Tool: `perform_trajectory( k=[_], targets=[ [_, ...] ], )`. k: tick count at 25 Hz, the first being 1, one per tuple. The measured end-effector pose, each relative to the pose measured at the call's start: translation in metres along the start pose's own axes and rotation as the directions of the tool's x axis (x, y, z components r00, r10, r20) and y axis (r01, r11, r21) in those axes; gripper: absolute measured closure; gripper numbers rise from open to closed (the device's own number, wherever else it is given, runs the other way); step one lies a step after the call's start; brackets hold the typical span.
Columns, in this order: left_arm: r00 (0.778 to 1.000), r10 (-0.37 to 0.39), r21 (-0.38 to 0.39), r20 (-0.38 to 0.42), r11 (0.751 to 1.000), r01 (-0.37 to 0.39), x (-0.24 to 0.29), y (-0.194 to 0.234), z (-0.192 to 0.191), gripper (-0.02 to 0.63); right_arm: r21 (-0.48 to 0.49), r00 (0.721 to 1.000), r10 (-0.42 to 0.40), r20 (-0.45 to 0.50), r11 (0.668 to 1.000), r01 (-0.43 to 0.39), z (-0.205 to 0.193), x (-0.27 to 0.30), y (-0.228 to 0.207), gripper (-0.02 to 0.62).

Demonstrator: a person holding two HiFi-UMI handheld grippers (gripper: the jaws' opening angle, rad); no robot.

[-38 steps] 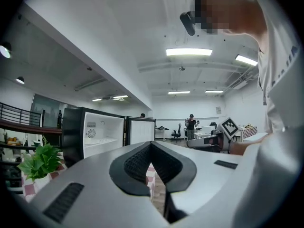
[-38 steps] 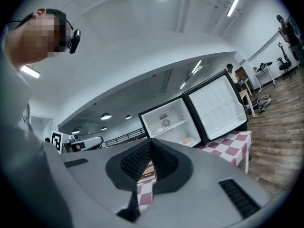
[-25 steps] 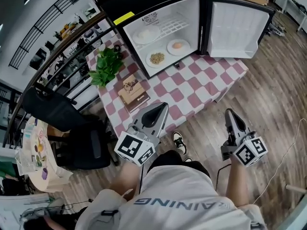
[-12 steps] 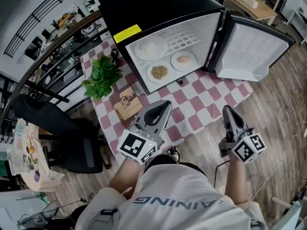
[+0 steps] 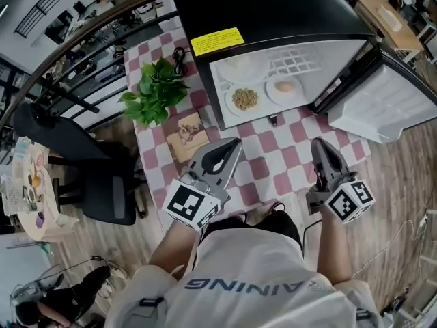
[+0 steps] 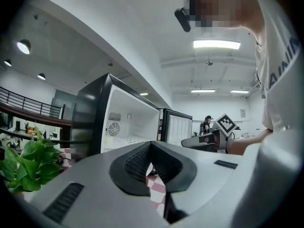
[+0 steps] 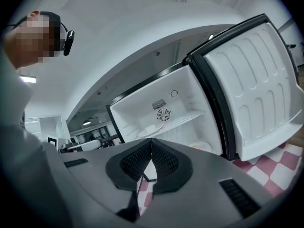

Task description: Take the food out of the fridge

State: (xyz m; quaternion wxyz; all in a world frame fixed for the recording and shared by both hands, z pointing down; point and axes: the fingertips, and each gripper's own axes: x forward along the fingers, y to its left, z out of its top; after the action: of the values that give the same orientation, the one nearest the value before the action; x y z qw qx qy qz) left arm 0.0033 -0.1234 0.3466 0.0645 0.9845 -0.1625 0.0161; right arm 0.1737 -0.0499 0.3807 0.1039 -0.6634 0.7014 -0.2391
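Head view: left claw (image 5: 234, 143) and right claw (image 5: 318, 145), both pressed together and empty, point level at the red-checked table (image 5: 287, 164). White plates of food (image 5: 244, 99) sit inside the open black fridge (image 5: 273, 5). 
Left gripper view: a leafy green plant (image 6: 26, 165) stands left of the fridge. 
Right gripper view: its white-lined door (image 7: 251, 94) is swung right.

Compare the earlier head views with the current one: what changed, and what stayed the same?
Both grippers have moved forward: the left gripper and right gripper now reach over the checked table, nearer the open fridge. Nothing was grasped or released. Both stay shut and empty; the three plates remain inside.
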Motion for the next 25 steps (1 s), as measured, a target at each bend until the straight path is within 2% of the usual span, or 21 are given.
perform_trajectory(
  k=[8,14,18,21,25],
  targets=[
    [0.986,0.168,-0.008,-0.015,0.986,-0.168,0.015,-0.002,0.0,0.601,0.048,0.992,0.107,-0.068,0.993,-0.104,0.005,0.031,-0.034,0.574],
    [0.968,0.247,-0.045,-0.042,0.968,-0.248,0.055,-0.025,-0.007,0.601,0.101,0.982,0.147,-0.12,0.986,-0.135,0.007,0.039,-0.079,0.569],
    [0.957,0.285,-0.035,-0.063,0.957,-0.287,0.067,-0.033,-0.01,0.601,0.186,0.973,0.165,-0.162,0.973,-0.134,-0.005,0.05,-0.096,0.494],
    [0.954,0.291,-0.024,-0.07,0.956,-0.293,0.071,-0.033,-0.013,0.601,0.305,0.977,0.141,-0.161,0.948,-0.087,-0.019,0.063,-0.11,0.469],
    [0.959,0.273,-0.023,-0.074,0.961,-0.275,0.068,-0.027,-0.017,0.601,0.497,0.985,0.086,-0.15,0.868,0.0,-0.045,0.085,-0.128,0.462]
  ],
)
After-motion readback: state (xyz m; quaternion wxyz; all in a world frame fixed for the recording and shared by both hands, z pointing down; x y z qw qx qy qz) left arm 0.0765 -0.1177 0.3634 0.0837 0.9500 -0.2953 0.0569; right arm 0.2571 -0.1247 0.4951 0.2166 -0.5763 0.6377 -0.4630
